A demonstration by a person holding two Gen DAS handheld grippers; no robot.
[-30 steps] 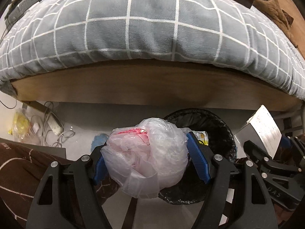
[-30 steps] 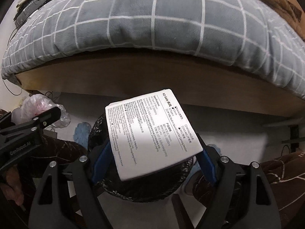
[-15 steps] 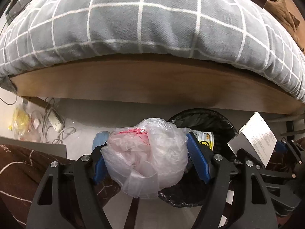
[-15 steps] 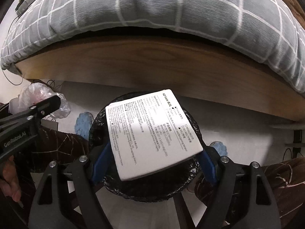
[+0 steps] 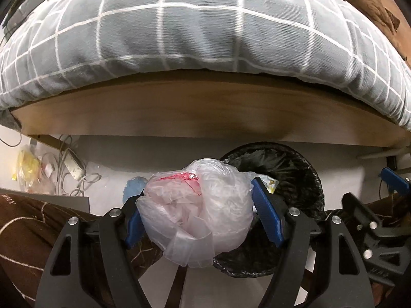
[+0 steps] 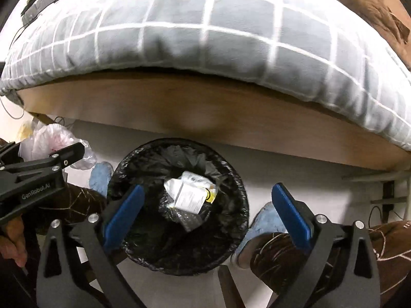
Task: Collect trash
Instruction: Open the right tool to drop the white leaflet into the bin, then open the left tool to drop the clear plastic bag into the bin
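My left gripper is shut on a crumpled clear plastic bag with a red mark, held left of and above the black-lined trash bin. My right gripper is open and empty, directly above the bin. A white printed box lies inside the bin on other wrappers. The left gripper with its bag shows at the left of the right wrist view. The right gripper's blue pad shows at the right edge of the left wrist view.
A bed with a grey checked duvet and wooden frame stands just behind the bin. A power strip with cables and yellow wrappers lie on the floor at left. The person's brown trousers and blue slippers flank the bin.
My right gripper has opened and the white box has dropped into the bin. The left gripper still holds the plastic bag, shifted slightly.
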